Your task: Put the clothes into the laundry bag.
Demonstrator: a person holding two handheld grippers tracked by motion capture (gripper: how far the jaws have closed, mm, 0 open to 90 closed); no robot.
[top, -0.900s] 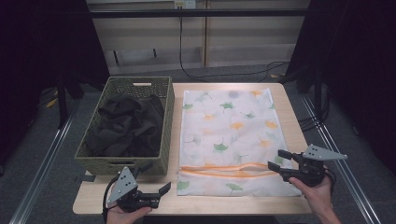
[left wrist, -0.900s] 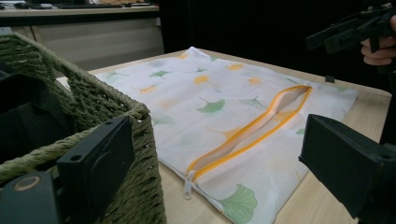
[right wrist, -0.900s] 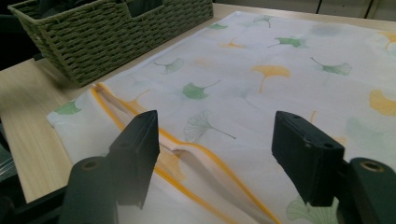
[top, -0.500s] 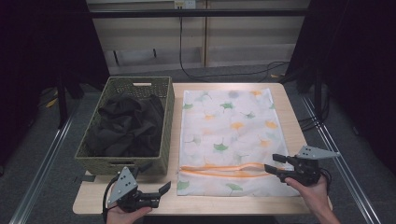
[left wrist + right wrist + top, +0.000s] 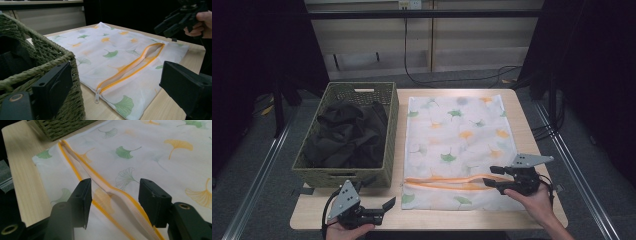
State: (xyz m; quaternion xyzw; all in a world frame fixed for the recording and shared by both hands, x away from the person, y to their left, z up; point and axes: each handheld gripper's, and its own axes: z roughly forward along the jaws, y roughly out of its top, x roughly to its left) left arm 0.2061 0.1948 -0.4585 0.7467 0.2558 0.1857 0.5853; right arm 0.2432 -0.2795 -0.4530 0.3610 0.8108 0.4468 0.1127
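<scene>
My light wooden table (image 5: 532, 115) stands on a grey floor (image 5: 257, 165) in a dark room. The white mesh bag with leaf prints and an orange zipper (image 5: 457, 145) lies flat beside the green woven basket of dark clothes (image 5: 387, 125), reaching the near edge. My right gripper (image 5: 496, 178) hangs spread over the open zipper, and my left gripper (image 5: 384, 210) waits spread on bare wood by the basket.

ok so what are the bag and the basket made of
The bag looks like thin white fabric, matte, printed with leaves; it lies limp and its yellow zipper gapes open. The basket looks like woven green fibre or cord, rough; which one is hard to tell.
</scene>
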